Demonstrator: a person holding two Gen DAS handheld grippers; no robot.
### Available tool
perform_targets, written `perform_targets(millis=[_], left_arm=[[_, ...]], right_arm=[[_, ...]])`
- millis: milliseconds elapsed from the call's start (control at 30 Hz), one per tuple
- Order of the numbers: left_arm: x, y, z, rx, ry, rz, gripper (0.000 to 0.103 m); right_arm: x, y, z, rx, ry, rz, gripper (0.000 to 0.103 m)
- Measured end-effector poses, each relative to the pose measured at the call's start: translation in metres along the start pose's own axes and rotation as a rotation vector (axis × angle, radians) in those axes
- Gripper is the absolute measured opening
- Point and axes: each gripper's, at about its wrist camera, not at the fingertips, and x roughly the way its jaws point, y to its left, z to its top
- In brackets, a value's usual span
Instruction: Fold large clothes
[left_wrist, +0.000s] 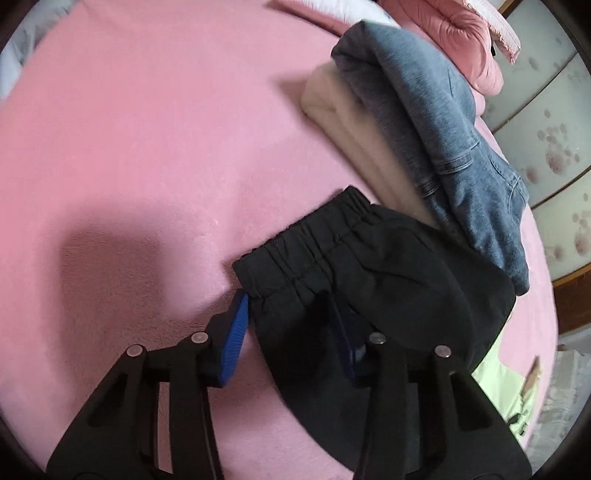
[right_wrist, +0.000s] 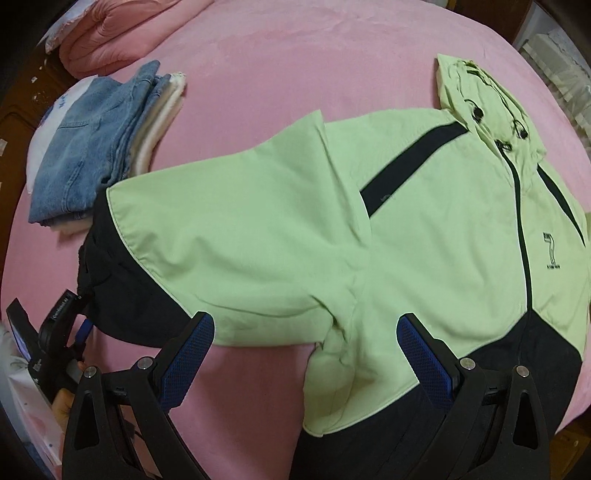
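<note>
A light green jacket (right_wrist: 424, 221) with black panels and a hood lies flat, front up, on the pink bed. Its left sleeve (right_wrist: 236, 236) stretches out sideways and ends in a black elastic cuff (left_wrist: 306, 240). My left gripper (left_wrist: 291, 332) is open, its jaws either side of the black cuff end; the cloth covers the right finger. It also shows in the right wrist view (right_wrist: 70, 332) at the sleeve's end. My right gripper (right_wrist: 304, 354) is open and empty, above the jacket's underarm near the bed's front edge.
A stack of folded clothes, blue jeans (right_wrist: 85, 147) on a cream garment (left_wrist: 354, 133), lies beside the cuff. A folded pink quilt (right_wrist: 110, 33) sits at the bed's far corner. Pink bedsheet (left_wrist: 147, 129) spreads to the left. A wooden-framed panel (left_wrist: 554, 110) lies beyond the bed.
</note>
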Motion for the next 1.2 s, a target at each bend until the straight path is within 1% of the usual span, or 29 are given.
perform_targets(millis=[33, 100, 200, 267, 300, 333, 367, 400, 533, 600, 633, 667, 700, 733, 767, 833, 900, 933, 1000, 1033, 1067, 1100, 1167, 1200], left_arm=[[0.001, -0.002, 0.002, 0.014, -0.034, 0.016, 0.033], [0.001, -0.005, 0.006, 0.025, -0.076, 0.039, 0.016], [-0.011, -0.014, 0.011, 0.029, -0.164, 0.040, 0.013], [-0.030, -0.027, 0.012, 0.062, -0.237, 0.033, 0.012], [-0.038, -0.034, 0.015, 0.082, -0.270, 0.025, 0.012], [-0.052, -0.046, 0.012, 0.120, -0.320, 0.010, 0.012], [-0.065, -0.055, 0.005, 0.145, -0.348, 0.001, 0.012], [-0.079, -0.073, -0.007, 0.174, -0.376, -0.013, 0.012], [-0.132, -0.123, -0.045, 0.317, -0.479, -0.070, 0.011], [-0.156, -0.159, -0.077, 0.367, -0.505, -0.103, 0.011], [-0.166, -0.169, -0.087, 0.385, -0.512, -0.123, 0.011], [-0.176, -0.189, -0.102, 0.405, -0.519, -0.155, 0.011], [-0.184, -0.204, -0.114, 0.414, -0.523, -0.186, 0.011], [-0.194, -0.221, -0.130, 0.420, -0.515, -0.243, 0.011], [-0.206, -0.234, -0.139, 0.426, -0.503, -0.279, 0.011], [-0.208, -0.260, -0.174, 0.462, -0.472, -0.330, 0.011], [-0.208, -0.296, -0.208, 0.524, -0.448, -0.339, 0.011], [-0.204, -0.319, -0.233, 0.563, -0.417, -0.357, 0.011], [-0.196, -0.346, -0.268, 0.601, -0.364, -0.389, 0.011], [-0.187, -0.363, -0.290, 0.637, -0.320, -0.407, 0.011], [-0.184, -0.370, -0.305, 0.657, -0.303, -0.413, 0.011], [-0.181, -0.379, -0.333, 0.685, -0.277, -0.424, 0.011], [-0.158, -0.400, -0.376, 0.769, -0.183, -0.422, 0.011], [-0.145, -0.408, -0.390, 0.802, -0.136, -0.417, 0.011]], right_arm=[[-0.001, -0.001, -0.003, -0.007, -0.002, 0.001, 0.101], [0.001, 0.000, -0.002, -0.020, -0.005, 0.002, 0.101], [0.006, 0.002, 0.004, -0.023, -0.011, 0.032, 0.101], [-0.003, -0.014, -0.004, -0.019, -0.013, 0.056, 0.101], [-0.001, -0.014, -0.002, -0.019, -0.014, 0.069, 0.101], [-0.007, -0.023, -0.008, -0.019, -0.015, 0.077, 0.101], [-0.006, -0.026, -0.007, -0.024, -0.019, 0.088, 0.101], [-0.014, -0.040, -0.012, -0.029, -0.022, 0.095, 0.101], [-0.029, -0.076, -0.019, -0.042, -0.046, 0.116, 0.101], [-0.036, -0.103, -0.023, -0.038, -0.057, 0.109, 0.101], [-0.039, -0.113, -0.023, -0.036, -0.059, 0.108, 0.101], [-0.041, -0.129, -0.024, -0.032, -0.060, 0.111, 0.101], [-0.043, -0.142, -0.025, -0.028, -0.061, 0.112, 0.101], [-0.044, -0.160, -0.026, -0.021, -0.064, 0.113, 0.101], [-0.045, -0.173, -0.025, -0.015, -0.066, 0.111, 0.101], [-0.047, -0.209, -0.026, 0.007, -0.075, 0.093, 0.101], [-0.047, -0.243, -0.026, 0.040, -0.080, 0.074, 0.101], [-0.048, -0.263, -0.027, 0.061, -0.079, 0.064, 0.101], [-0.045, -0.307, -0.031, 0.106, -0.078, 0.045, 0.101], [-0.043, -0.327, -0.034, 0.125, -0.076, 0.038, 0.101], [-0.039, -0.342, -0.036, 0.143, -0.073, 0.032, 0.101], [-0.035, -0.360, -0.040, 0.163, -0.069, 0.028, 0.101], [-0.032, -0.399, -0.050, 0.198, -0.064, 0.031, 0.101], [-0.031, -0.415, -0.055, 0.212, -0.059, 0.038, 0.101]])
